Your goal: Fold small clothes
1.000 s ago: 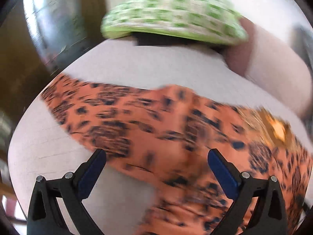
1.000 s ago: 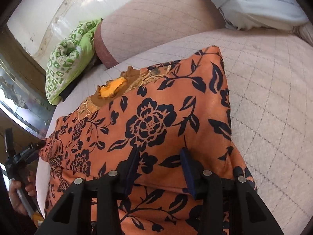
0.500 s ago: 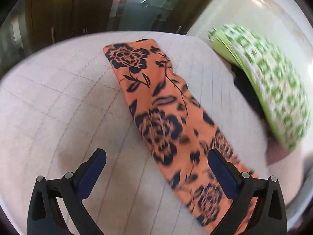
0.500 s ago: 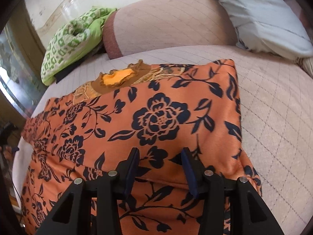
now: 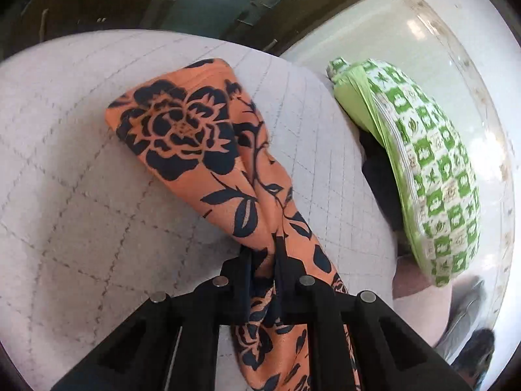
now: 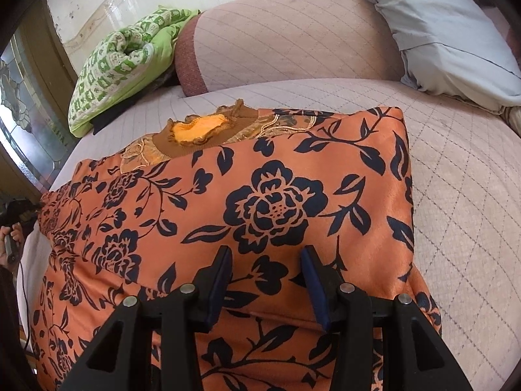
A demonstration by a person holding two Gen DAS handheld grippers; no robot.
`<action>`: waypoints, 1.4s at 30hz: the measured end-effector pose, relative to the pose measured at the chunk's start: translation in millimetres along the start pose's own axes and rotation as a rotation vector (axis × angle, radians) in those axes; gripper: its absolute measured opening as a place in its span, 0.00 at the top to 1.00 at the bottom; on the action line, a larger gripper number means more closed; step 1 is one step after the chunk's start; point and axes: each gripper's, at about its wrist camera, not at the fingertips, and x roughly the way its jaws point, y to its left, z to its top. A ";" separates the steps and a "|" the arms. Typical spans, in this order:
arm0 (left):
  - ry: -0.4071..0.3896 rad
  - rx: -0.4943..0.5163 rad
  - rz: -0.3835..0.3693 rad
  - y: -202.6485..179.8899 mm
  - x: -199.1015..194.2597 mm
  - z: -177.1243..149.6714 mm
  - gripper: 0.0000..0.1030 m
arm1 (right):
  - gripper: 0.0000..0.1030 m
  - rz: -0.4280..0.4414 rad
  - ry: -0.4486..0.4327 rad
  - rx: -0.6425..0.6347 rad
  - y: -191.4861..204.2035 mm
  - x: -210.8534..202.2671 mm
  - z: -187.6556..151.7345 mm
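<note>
An orange garment with black flower print (image 6: 267, 202) lies spread on the quilted bed (image 6: 462, 195), its brown and gold neck opening (image 6: 202, 130) at the far side. My right gripper (image 6: 265, 270) hovers over its near part with the jaws partly open and nothing between them. In the left wrist view one sleeve of the garment (image 5: 195, 143) stretches away over the bed (image 5: 65, 195). My left gripper (image 5: 263, 257) is shut on this sleeve, the cloth pinched between the fingers. The left gripper and the hand holding it also show at the left edge of the right wrist view (image 6: 13, 224).
A green and white patterned blanket (image 5: 433, 176) lies rolled at the bed's corner, also in the right wrist view (image 6: 120, 65). A pinkish bolster (image 6: 293, 36) and a grey pillow (image 6: 449, 39) lie along the far side. A wall and a glass door stand behind.
My left gripper, open a moment ago, swung over the sleeve and closed on it. My right gripper stayed over the garment with its jaws a little wider.
</note>
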 end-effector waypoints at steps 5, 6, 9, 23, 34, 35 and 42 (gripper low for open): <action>-0.093 0.109 0.038 -37.3 -25.1 -14.7 0.91 | 0.53 0.011 -0.001 0.019 -2.1 -0.8 1.3; -0.113 0.151 0.051 -53.2 -33.3 -21.2 0.91 | 0.53 0.015 -0.002 0.028 -3.0 -1.6 1.5; -0.137 0.232 0.036 -89.7 -54.9 -41.0 0.91 | 0.53 0.034 -0.019 0.061 -6.1 -8.0 2.3; 0.109 0.882 -0.230 -313.9 -78.6 -344.0 0.91 | 0.53 0.072 -0.195 0.256 -45.3 -66.8 17.5; 0.030 0.910 -0.135 -299.1 -98.9 -347.5 0.23 | 0.38 0.129 -0.193 0.431 -83.2 -72.2 16.9; 0.004 0.880 -0.079 -288.0 -97.8 -337.1 0.23 | 0.38 0.137 -0.175 0.414 -77.3 -68.2 18.2; 0.059 0.769 0.203 -233.7 -31.1 -289.4 0.23 | 0.38 0.267 -0.101 0.347 -46.7 -53.1 42.2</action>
